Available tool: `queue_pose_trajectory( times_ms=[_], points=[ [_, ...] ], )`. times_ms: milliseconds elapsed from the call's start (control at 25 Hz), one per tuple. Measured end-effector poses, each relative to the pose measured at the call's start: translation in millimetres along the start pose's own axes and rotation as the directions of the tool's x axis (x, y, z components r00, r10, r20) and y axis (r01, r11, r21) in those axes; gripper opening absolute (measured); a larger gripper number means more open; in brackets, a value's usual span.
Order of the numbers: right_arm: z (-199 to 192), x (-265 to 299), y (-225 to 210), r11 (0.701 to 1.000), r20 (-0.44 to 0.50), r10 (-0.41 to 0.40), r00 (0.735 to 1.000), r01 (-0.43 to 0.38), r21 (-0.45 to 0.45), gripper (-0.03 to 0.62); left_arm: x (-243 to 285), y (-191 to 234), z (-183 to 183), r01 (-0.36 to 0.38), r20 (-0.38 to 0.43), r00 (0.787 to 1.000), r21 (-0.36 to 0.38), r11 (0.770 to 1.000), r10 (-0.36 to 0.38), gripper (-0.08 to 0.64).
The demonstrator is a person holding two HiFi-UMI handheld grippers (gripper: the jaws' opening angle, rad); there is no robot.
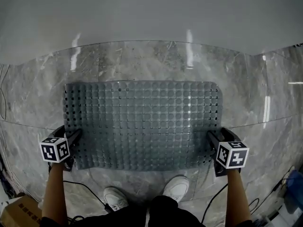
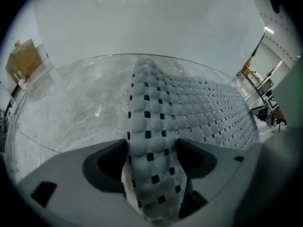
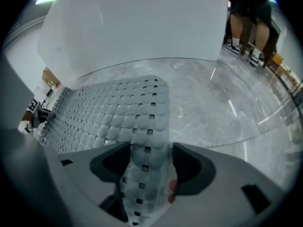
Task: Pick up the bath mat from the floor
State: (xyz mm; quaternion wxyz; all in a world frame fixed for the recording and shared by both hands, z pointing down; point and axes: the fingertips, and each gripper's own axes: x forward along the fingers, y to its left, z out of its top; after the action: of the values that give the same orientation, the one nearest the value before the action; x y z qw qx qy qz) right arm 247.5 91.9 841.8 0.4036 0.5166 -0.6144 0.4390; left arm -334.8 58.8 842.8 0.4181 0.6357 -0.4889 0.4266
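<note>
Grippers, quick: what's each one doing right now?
Left gripper: open, mat edge between its jaws, not clamped.
Right gripper: open, mat edge between its jaws, not clamped.

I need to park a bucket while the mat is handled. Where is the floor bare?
Bare marble floor runs between the bath mat and the white wall, and beyond each short end. It is crowded at the near edge: the left gripper and right gripper, both open, straddle the mat's short ends, with shoes and cables close by.
</note>
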Motion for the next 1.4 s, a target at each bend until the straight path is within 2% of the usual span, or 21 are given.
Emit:
queue_pose_trajectory(
  times_ms=[200, 480, 680, 760, 840, 1080, 1160, 1280, 1400],
  points=[
    [-2, 2, 0, 0.999, 0.01, -0.03, 0.999, 0.03, -0.041, 0.295, 2, 1, 1, -0.005, 0.016, 1.0, 0.012, 1.0, 0.005, 0.319],
    [-1, 3, 3, 0.997, -0.042, -0.037, 0.998, 0.034, -0.069, 0.264, 1, -3, 0, -0.006, 0.008, 1.0, 0.036, 0.999, 0.005, 0.307],
    [0, 2, 6, 0.996, -0.04, -0.038, 0.998, 0.034, -0.084, 0.228, 1, -18, 1, 0.032, 0.009, 0.999, 0.094, 0.995, -0.033, 0.206],
    [0, 2, 12, 0.994, -0.046, -0.033, 0.998, 0.028, -0.103, 0.183, 1, -28, 3, 0.048, 0.007, 0.999, 0.138, 0.989, -0.049, 0.13],
    [1, 4, 18, 0.992, -0.053, -0.027, 0.998, 0.02, -0.121, 0.136, 1, -34, 4, 0.053, 0.008, 0.998, 0.161, 0.986, -0.055, 0.086],
    [3, -3, 26, 0.988, -0.036, -0.02, 0.999, 0.014, -0.151, 0.092, -3, -40, 5, 0.086, 0.027, 0.995, 0.148, 0.985, -0.091, 0.055],
    [6, -11, 30, 0.988, -0.022, -0.019, 1.0, 0.015, -0.153, 0.084, -12, -43, 7, 0.104, 0.045, 0.993, 0.12, 0.987, -0.11, 0.049],
    [17, -40, 41, 0.987, 0.004, -0.008, 1.0, 0.008, -0.16, 0.08, -37, -54, 15, 0.132, 0.066, 0.988, 0.091, 0.987, -0.138, 0.045],
    [35, -86, 61, 0.976, 0.033, -0.004, 0.999, 0.011, -0.216, 0.078, -78, -74, 25, 0.154, 0.086, 0.983, 0.075, 0.985, -0.16, 0.043]
  ],
)
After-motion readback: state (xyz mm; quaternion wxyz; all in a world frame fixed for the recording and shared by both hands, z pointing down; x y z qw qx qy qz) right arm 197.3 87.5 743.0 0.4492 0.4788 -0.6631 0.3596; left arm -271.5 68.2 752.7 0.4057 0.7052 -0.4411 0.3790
